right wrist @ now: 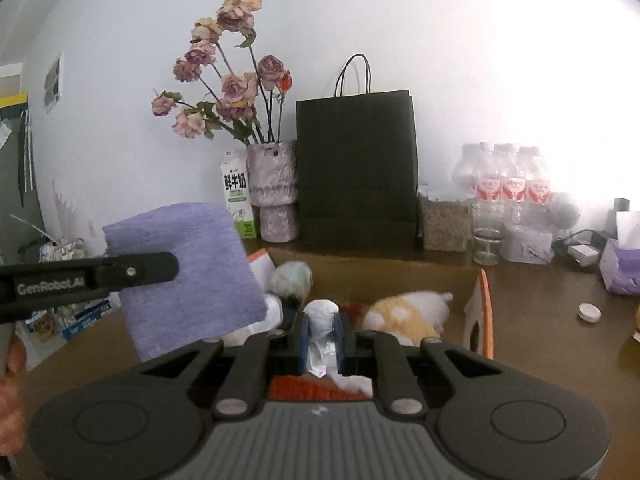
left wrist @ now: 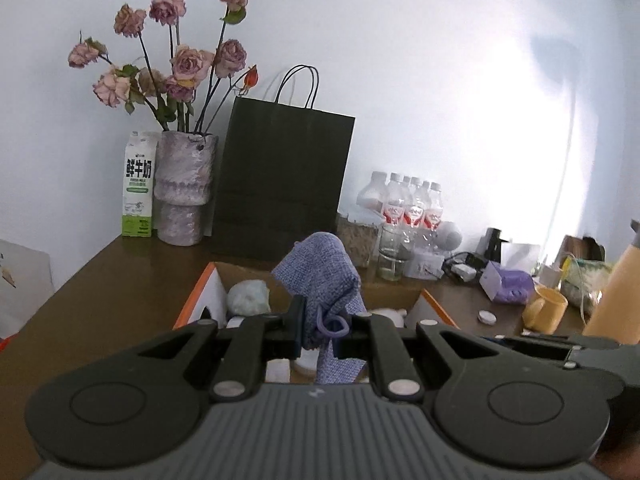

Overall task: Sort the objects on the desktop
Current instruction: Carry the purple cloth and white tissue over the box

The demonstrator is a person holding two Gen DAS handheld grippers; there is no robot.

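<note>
- While both grippers hang above an open cardboard box (right wrist: 400, 276), the left gripper (left wrist: 322, 330) is clenched on a purple cloth (left wrist: 320, 276), which stands up between its fingers and droops below them over the box.
- From the right wrist view, that same cloth (right wrist: 188, 268) hangs as a flat sheet to the left of the right gripper, its long axis running roughly up and down; the left tool is the nearer one to the desk's left edge.
- At the centre, the right gripper (right wrist: 322, 342) grasps a crumpled white piece, likely tissue or wrapping (right wrist: 320, 320), pinched upright between its blue pads; what exactly it is cannot be told.
- Just beyond and below both grippers, the box holds a pale round bundle (right wrist: 292, 278) on the left and an orange-and-white soft toy (right wrist: 404, 312) on the right; its orange-edged flaps (right wrist: 484, 312) stand up at each side and could snag a low sideways move.
- Behind the box stand a milk carton (left wrist: 138, 188), a vase of dried roses (left wrist: 182, 188) and a black paper bag (left wrist: 282, 180), so there is little room forward.
- To the right, bare brown desk (right wrist: 540, 320) lies open, with only a small white cap (right wrist: 589, 312), then bottles (right wrist: 508, 184) and clutter at the back; this looks like the freest side for setting things down.
</note>
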